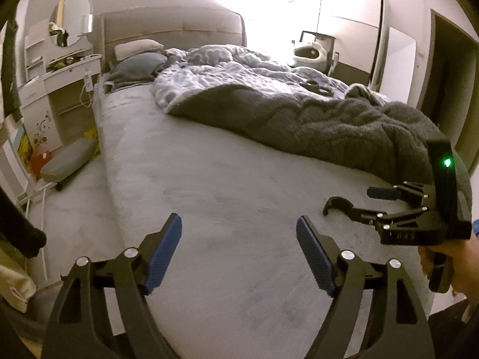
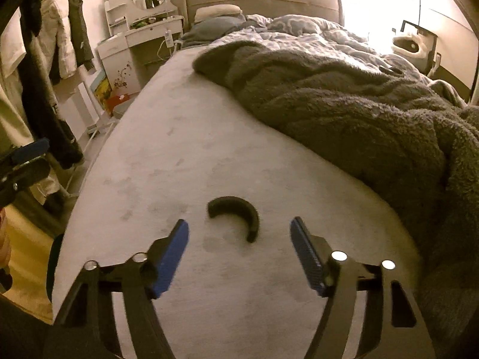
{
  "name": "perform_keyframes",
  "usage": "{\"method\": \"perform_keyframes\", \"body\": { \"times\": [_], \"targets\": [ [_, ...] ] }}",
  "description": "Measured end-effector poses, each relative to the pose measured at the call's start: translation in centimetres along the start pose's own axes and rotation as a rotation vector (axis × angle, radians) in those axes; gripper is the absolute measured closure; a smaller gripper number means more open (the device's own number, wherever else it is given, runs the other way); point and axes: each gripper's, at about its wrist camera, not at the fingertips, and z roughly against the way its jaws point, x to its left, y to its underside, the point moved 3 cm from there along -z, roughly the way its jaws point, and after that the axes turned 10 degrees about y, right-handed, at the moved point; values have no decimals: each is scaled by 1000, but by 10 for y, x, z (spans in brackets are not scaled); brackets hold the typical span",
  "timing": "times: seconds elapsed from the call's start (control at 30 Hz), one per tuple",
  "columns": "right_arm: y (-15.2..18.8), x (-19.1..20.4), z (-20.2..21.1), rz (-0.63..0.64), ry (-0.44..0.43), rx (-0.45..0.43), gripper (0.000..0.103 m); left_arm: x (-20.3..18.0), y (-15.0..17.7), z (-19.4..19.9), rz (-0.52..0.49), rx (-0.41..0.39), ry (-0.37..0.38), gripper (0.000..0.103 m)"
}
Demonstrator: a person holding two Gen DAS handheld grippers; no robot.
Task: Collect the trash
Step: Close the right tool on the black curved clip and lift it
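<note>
Left tongs [image 1: 239, 252] nearest, released, jaws spread over bare sheet near the foot edge of the bed [image 1: 209, 179], holding nothing; likely on standby. Right of them a black crescent scrap [image 2: 235, 217] lies flat on the sheet, clear of the grey blanket [image 2: 344, 104]. Right tongs [image 2: 239, 252] released, jaws wide, just short of the crescent scrap and lined up on it, presumably to straddle and pinch it.
</note>
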Motion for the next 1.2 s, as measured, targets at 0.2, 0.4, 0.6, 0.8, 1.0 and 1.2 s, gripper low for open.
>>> {"method": "perform_keyframes", "body": {
  "times": [0.2,0.4,0.6,0.8,1.0,1.2],
  "targets": [
    [3,-16,-16,-34,-18,34,59,-11,-1,-32,-34,38,18,21],
    [7,-20,-28,-109,-98,71,74,-26,0,-60,-51,78,61,22],
    [4,-29,-28,-132,-124,51,79,-46,7,-85,-114,135,98,25],
    [5,-32,-34,-139,-156,67,88,-52,11,-108,-114,171,133,37],
    [6,-34,-33,-112,-190,61,96,-65,10,-121,-136,183,178,42],
    [6,-43,-32,-93,-212,62,97,-79,11,-131,-163,209,211,53]
  ]
}}
